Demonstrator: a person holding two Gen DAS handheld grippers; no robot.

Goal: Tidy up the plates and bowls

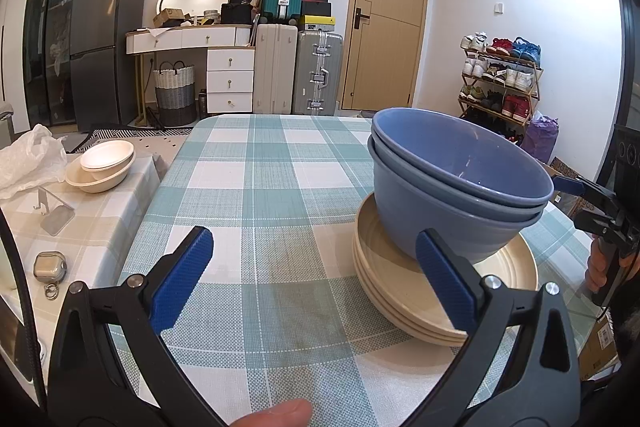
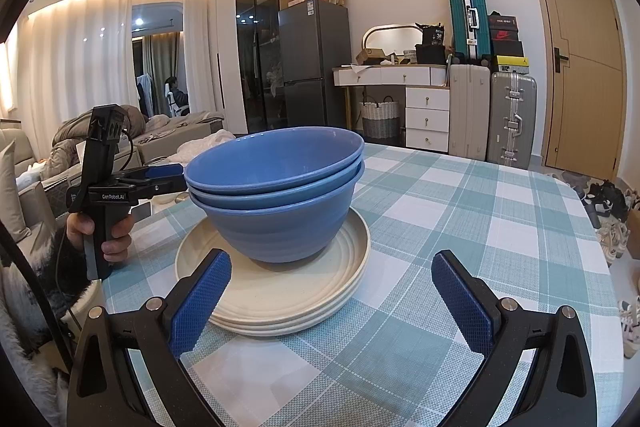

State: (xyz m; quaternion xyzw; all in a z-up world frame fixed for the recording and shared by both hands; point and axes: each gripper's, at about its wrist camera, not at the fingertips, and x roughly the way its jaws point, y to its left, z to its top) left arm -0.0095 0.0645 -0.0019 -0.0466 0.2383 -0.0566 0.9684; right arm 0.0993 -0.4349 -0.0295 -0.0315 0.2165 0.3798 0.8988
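Two nested blue bowls [image 1: 452, 183] stand on a stack of three cream plates [image 1: 396, 291] on the checked table [image 1: 256, 187]. In the right wrist view the bowls [image 2: 280, 187] and plates [image 2: 296, 291] sit just ahead, a little left. My left gripper [image 1: 316, 251] is open and empty, left of the stack, its right finger in front of the plates. My right gripper [image 2: 332, 279] is open and empty, its left finger in front of the plates. Each gripper shows in the other's view, at the far right in the left wrist view [image 1: 588, 195] and left of the bowls in the right wrist view [image 2: 160, 179].
A side table [image 1: 96, 227] to the left holds two cream bowls [image 1: 102, 163], a plastic bag [image 1: 28, 159], a metal stand and an earbud case. Suitcases, drawers, a fridge [image 2: 316, 67] and a shoe rack [image 1: 500, 79] stand beyond the table.
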